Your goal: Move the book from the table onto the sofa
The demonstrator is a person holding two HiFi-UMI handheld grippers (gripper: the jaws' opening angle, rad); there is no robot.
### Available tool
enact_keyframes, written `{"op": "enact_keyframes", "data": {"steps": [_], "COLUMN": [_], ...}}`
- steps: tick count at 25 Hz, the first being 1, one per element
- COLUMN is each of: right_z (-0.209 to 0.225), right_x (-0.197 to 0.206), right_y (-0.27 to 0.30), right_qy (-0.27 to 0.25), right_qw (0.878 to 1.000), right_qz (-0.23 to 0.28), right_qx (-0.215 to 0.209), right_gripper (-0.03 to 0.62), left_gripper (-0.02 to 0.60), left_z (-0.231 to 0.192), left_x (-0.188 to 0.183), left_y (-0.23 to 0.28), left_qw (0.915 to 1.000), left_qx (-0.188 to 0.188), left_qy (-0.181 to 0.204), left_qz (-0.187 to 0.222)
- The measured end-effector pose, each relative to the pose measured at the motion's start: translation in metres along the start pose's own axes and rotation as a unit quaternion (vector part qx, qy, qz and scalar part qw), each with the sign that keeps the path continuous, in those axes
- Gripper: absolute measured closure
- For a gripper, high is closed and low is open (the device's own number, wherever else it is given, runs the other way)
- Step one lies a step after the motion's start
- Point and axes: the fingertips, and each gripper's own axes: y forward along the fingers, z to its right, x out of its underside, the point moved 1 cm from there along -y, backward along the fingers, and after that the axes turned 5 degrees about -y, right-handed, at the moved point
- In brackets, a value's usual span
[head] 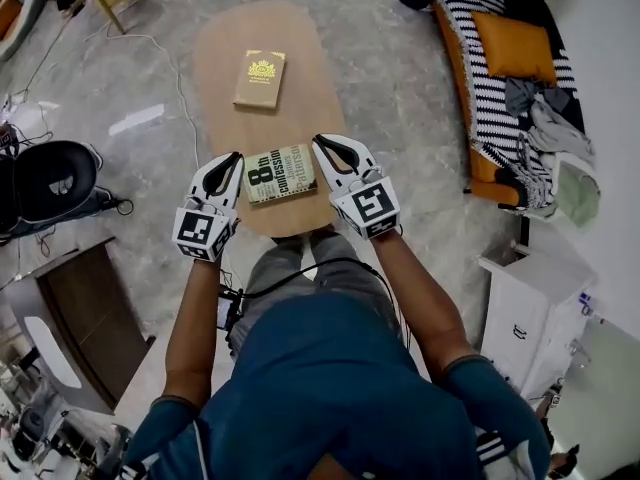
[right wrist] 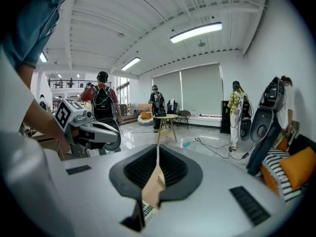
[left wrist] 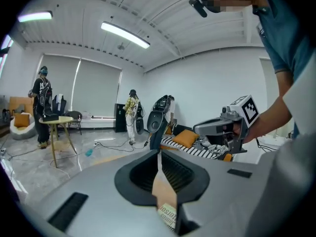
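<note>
"Are those tools holding anything?"

"No. The left gripper (head: 234, 158) and the right gripper (head: 320, 142) are both closed tight, with nothing pinched. They sit at nine and three o'clock of the book (head: 281, 174), just beside its short edges."

"And the book?"

"Flat on the near end of the oval table (head: 305, 53). A yellow book (head: 260, 78) lies farther along at twelve, and the striped sofa (head: 488, 103) is well off at two o'clock."
</note>
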Motion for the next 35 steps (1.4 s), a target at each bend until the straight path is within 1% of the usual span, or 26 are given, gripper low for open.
{"op": "enact_keyframes", "data": {"steps": [3, 8, 10, 12, 13, 16, 20, 25, 29, 35], "right_z": [0.006, 0.019, 0.022, 0.023, 0.023, 0.021, 0.020, 0.009, -0.002, -0.017], "right_x": [0.037, 0.105, 0.133, 0.164, 0.180, 0.231, 0.296, 0.358, 0.403, 0.450], "right_y": [0.026, 0.067, 0.082, 0.094, 0.100, 0.115, 0.131, 0.145, 0.150, 0.152], "right_qy": [0.013, 0.043, 0.056, 0.071, 0.080, 0.100, 0.131, 0.167, 0.193, 0.219], "right_qw": [0.999, 0.996, 0.993, 0.989, 0.986, 0.977, 0.963, 0.943, 0.925, 0.906], "right_qz": [-0.025, -0.078, -0.101, -0.126, -0.140, -0.181, -0.232, -0.283, -0.322, -0.356], "right_qx": [-0.015, -0.028, -0.035, -0.041, -0.044, -0.048, -0.046, -0.058, -0.059, -0.063], "right_gripper": [0.579, 0.572, 0.549, 0.506, 0.499, 0.493, 0.482, 0.460, 0.436, 0.430], "left_gripper": [0.572, 0.503, 0.485, 0.467, 0.463, 0.444, 0.396, 0.388, 0.380, 0.359], "left_z": [-0.019, -0.052, -0.063, -0.073, -0.079, -0.095, -0.115, -0.133, -0.139, -0.138], "left_x": [0.033, 0.100, 0.127, 0.155, 0.169, 0.214, 0.274, 0.339, 0.380, 0.423], "left_y": [0.018, 0.052, 0.062, 0.069, 0.073, 0.081, 0.091, 0.097, 0.096, 0.097], "left_qw": [0.9992, 0.9940, 0.9908, 0.9874, 0.9854, 0.9771, 0.9633, 0.9458, 0.9334, 0.9193], "left_qx": [-0.017, -0.038, -0.047, -0.053, -0.058, -0.077, -0.099, -0.116, -0.124, -0.128], "left_qy": [-0.023, -0.059, -0.077, -0.092, -0.099, -0.122, -0.147, -0.171, -0.192, -0.220], "left_qz": [-0.029, -0.083, -0.101, -0.117, -0.126, -0.156, -0.202, -0.250, -0.277, -0.300]}}
